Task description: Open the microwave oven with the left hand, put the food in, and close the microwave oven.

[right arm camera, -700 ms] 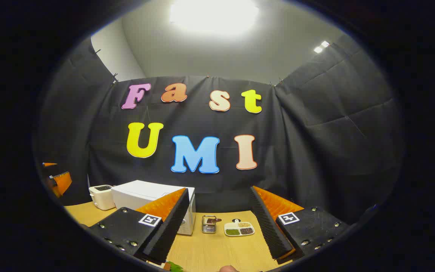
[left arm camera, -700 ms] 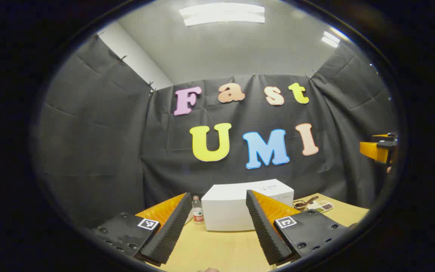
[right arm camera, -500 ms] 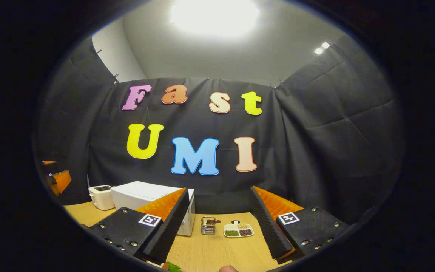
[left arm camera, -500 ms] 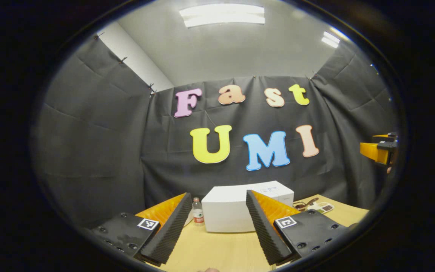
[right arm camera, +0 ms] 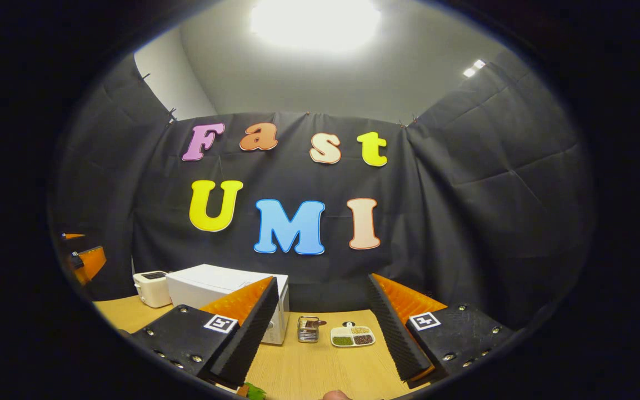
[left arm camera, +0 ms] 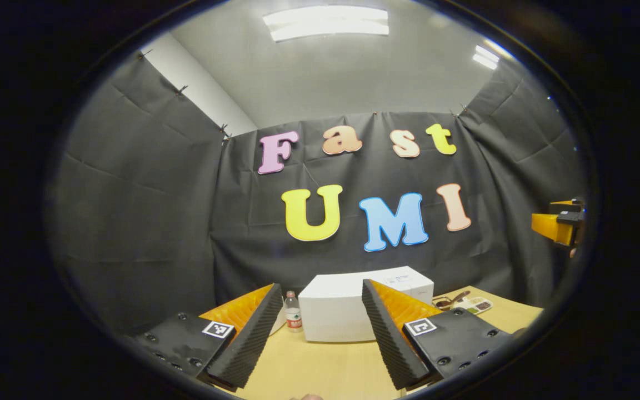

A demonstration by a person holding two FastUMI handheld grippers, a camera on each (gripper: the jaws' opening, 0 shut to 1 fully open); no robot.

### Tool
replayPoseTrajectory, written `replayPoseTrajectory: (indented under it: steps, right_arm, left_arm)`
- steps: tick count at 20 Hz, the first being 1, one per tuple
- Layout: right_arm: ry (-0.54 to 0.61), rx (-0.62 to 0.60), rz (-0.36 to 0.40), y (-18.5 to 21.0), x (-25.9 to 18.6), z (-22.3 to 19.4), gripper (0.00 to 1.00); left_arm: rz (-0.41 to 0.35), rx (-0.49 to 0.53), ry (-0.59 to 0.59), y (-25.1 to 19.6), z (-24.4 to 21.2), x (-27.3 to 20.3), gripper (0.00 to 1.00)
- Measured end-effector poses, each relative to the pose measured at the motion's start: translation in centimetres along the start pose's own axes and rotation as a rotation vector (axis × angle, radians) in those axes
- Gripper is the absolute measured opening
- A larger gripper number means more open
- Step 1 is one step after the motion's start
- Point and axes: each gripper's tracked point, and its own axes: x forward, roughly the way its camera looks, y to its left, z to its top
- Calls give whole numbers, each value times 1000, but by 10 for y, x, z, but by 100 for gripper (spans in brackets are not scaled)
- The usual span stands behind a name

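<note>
Both tools were held above the near end of a wooden table (left arm camera: 320,366), well short of the one white microwave oven (left arm camera: 334,314). The left gripper (left arm camera: 320,339) had its jaws spread apart and empty, pointing straight at the microwave. The right gripper (right arm camera: 320,333) was likewise spread and empty. The microwave's door seemed closed, so the opening step had apparently not begun; next, the left gripper needed to reach that door. Beside the microwave stood one bottle (left arm camera: 294,318), one toaster (right arm camera: 152,288), one metal rack (right arm camera: 308,329) and one divided dish (right arm camera: 352,336), perhaps the food.
</note>
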Motion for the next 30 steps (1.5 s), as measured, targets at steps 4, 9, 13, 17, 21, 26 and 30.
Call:
replayPoseTrajectory:
  steps: [4, 9, 13, 17, 21, 26, 30]
  right_arm:
    - [2, 11, 4, -7, 0, -2, 96]
    - [9, 24, 33, -17, 1, -9, 96]
    - [23, 49, 73, -22, -1, -15, 96]
    - [32, 49, 55, -37, -2, -20, 97]
    - [40, 60, 13, -46, 2, -22, 96]
    - [27, 76, -95, -57, 15, -16, 96]
    - [25, 64, -174, -58, 24, -15, 96]
  left_arm:
    - [-5, -6, -11, -10, 4, -2, 96]
    - [-2, -34, -27, -29, 12, -5, 95]
    - [26, -35, -26, -42, 8, 3, 96]
    - [27, -30, -39, -52, 10, 15, 96]
    - [-17, -29, -55, -63, 7, 42, 94]
    - [-114, -64, -55, -81, -10, 91, 95]
    - [-184, -74, -54, -98, -26, 137, 95]
